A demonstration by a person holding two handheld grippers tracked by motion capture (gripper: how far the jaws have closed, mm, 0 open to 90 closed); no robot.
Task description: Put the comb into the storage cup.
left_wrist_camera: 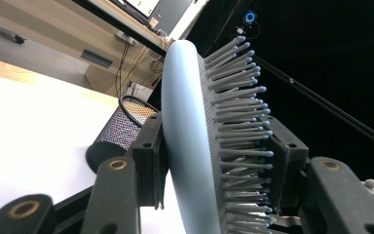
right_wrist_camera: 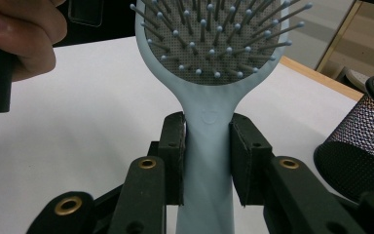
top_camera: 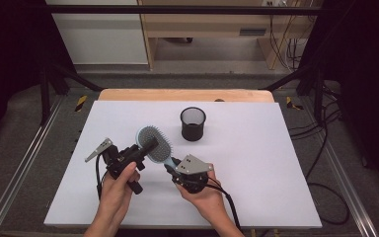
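Two claws share one pale blue plastic paddle hairbrush (top_camera: 154, 143) with grey-blue ball-tipped bristles, held up off the white table (top_camera: 256, 168) between the person's hands. The right claw (top_camera: 171, 167) is clamped hard on the brush's narrow handle, its black pads pressing both flat sides just below the neck, so the head stands out beyond the jaws with the bristles facing that claw's camera. The left claw (top_camera: 150, 145) is closed across the oval head: one pad sits against the smooth back, the other against the bristle side, tips pushed in among the pins. That double hold looks like a hand-over, the handle grip steadying the brush while the second claw takes a firm bite on the wide part; a grip through springy bristles is likely soft, which would explain keeping both clamped. Beyond both claws, farther up the table and apart from the brush, stands a black round wire-mesh cup (top_camera: 193, 124), open end up, probably where the brush is meant to go handle first.
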